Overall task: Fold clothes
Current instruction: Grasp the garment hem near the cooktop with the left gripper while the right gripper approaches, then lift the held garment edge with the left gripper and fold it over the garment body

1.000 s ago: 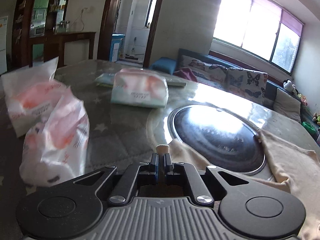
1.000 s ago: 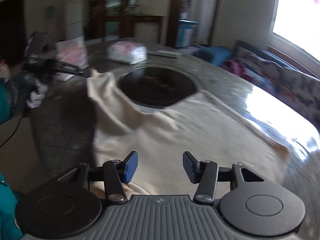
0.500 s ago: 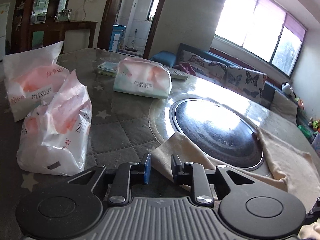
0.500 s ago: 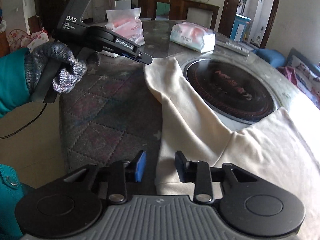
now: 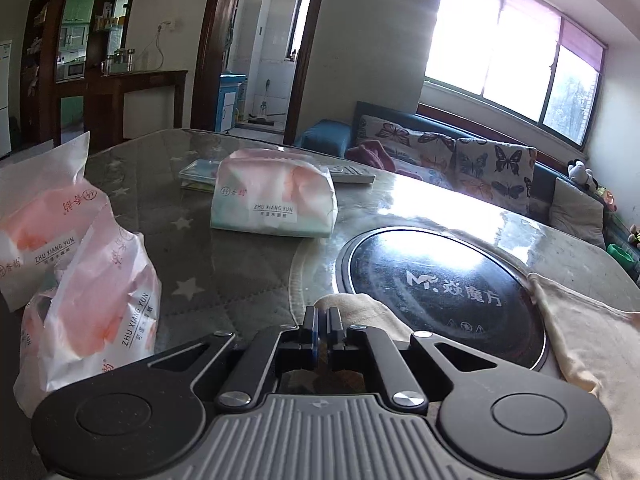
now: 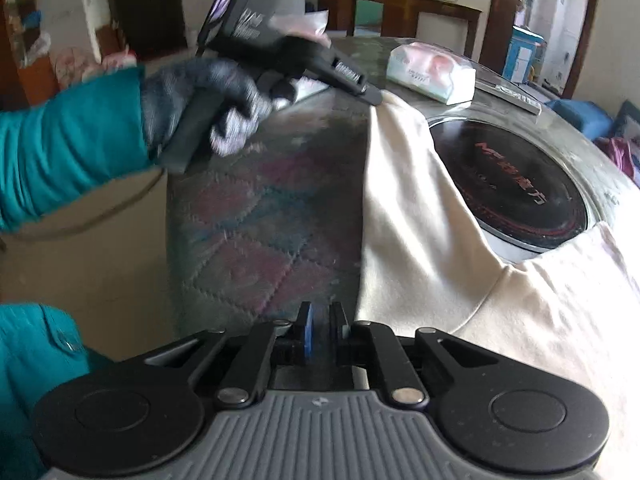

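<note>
A cream garment (image 6: 420, 216) lies spread on the table, one long part reaching toward the far left. In the left wrist view its end (image 5: 360, 308) pokes out past my left gripper (image 5: 322, 314), which is shut on it. In the right wrist view that left gripper (image 6: 372, 96) pinches the garment's far tip. My right gripper (image 6: 320, 320) has its jaws nearly together, just left of the garment's near edge; no cloth shows between them.
A round black cooktop (image 5: 444, 288) is set in the glass table. Three plastic tissue packs stand nearby: two at the left (image 5: 92, 304) and one behind (image 5: 276, 204). A remote (image 5: 352, 174) lies farther back. A sofa (image 5: 480, 164) stands under the window.
My left gripper shut again on the garment's end after standing open half a second ago. My right gripper narrowed from open to nearly shut and moved left along the garment's edge.
</note>
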